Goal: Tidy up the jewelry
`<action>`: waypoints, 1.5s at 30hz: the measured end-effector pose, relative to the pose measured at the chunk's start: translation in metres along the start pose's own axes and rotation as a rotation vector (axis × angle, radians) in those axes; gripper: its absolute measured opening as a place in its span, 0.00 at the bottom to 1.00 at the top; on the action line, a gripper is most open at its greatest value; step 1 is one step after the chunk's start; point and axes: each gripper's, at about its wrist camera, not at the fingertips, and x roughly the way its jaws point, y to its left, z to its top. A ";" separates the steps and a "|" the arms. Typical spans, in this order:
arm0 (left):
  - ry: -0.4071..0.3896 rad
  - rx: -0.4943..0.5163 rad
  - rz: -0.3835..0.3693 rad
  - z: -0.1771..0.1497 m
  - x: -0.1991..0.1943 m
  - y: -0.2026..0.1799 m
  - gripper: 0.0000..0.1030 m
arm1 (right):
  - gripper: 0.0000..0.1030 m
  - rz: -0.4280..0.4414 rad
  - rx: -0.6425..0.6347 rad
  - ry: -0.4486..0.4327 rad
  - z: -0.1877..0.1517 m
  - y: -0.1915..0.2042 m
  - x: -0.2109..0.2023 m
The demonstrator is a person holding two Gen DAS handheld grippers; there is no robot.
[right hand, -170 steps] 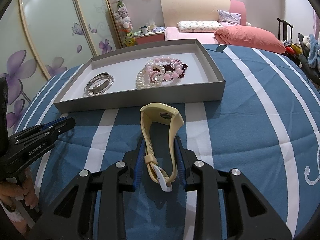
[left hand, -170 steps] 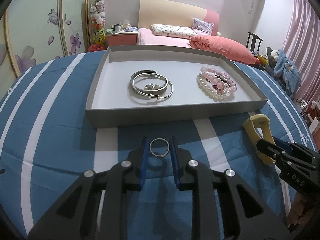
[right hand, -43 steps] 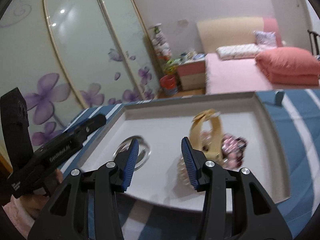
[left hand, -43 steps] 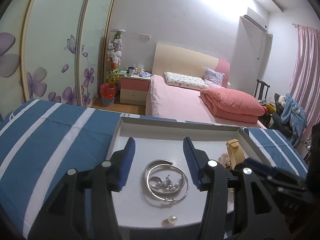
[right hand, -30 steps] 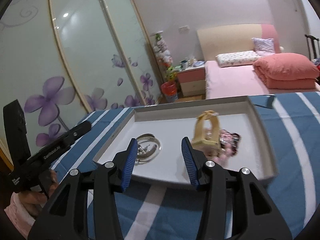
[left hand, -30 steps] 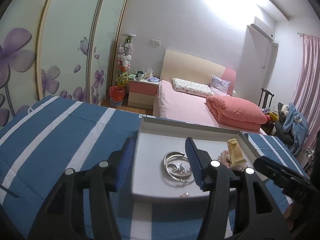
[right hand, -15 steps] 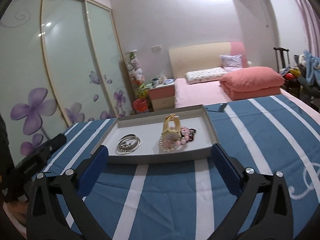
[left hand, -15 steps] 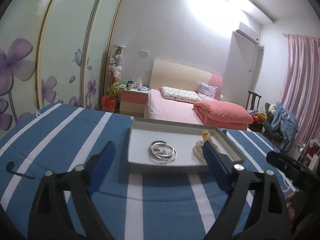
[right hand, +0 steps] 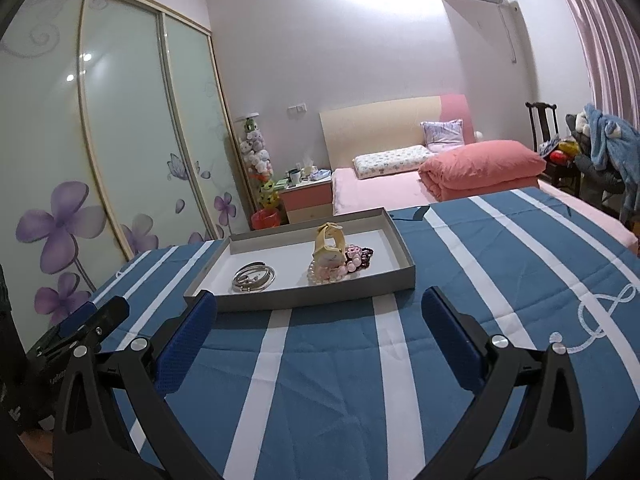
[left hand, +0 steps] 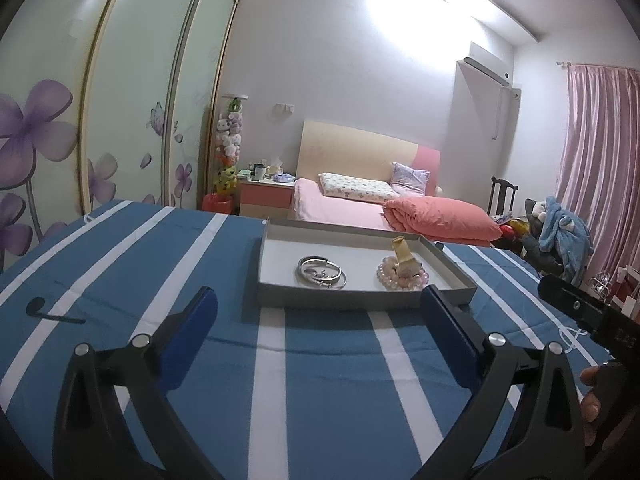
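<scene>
A grey tray [left hand: 360, 298] [right hand: 320, 292] stands on the blue striped cloth, well ahead of both grippers. In it lie silver bangles [left hand: 321, 273] [right hand: 253, 276] on the left, and pink and white bead bracelets [left hand: 402, 276] [right hand: 340, 266] on the right with a yellow watch [left hand: 401, 251] [right hand: 329, 244] standing on them. My left gripper [left hand: 318, 312] is wide open and empty, held back above the cloth. My right gripper [right hand: 319, 316] is also wide open and empty, equally far back.
The blue and white striped cloth [left hand: 320, 360] covers the table. Behind it are a pink bed [left hand: 360, 206], a nightstand [left hand: 264, 196], sliding wardrobe doors [left hand: 100, 120] on the left, and a chair with clothes [left hand: 560, 232] on the right.
Both grippers let go of the ring and the watch in the tray, pulled back away from it and opened wide. The ring now lies with the bangles; the watch stands on the bead bracelets.
</scene>
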 end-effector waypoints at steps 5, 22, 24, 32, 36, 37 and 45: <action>-0.011 0.015 0.010 -0.002 -0.003 0.001 0.96 | 0.98 0.011 -0.025 -0.010 -0.004 0.005 -0.003; -0.014 0.030 0.015 0.001 -0.004 -0.002 0.96 | 0.98 0.027 -0.026 0.013 -0.007 0.008 0.002; -0.013 0.032 0.013 0.001 -0.004 -0.003 0.96 | 0.98 0.027 -0.027 0.015 -0.007 0.009 0.002; -0.009 0.036 0.010 0.002 -0.002 -0.007 0.96 | 0.98 0.029 -0.027 0.018 -0.008 0.010 0.002; -0.009 0.035 0.010 0.002 -0.003 -0.007 0.96 | 0.98 0.028 -0.027 0.018 -0.008 0.010 0.002; -0.009 0.035 0.011 0.002 -0.003 -0.007 0.96 | 0.98 0.027 -0.026 0.017 -0.008 0.010 0.002; -0.011 0.052 0.029 0.001 -0.003 -0.010 0.96 | 0.98 0.004 -0.041 0.010 -0.011 0.011 0.002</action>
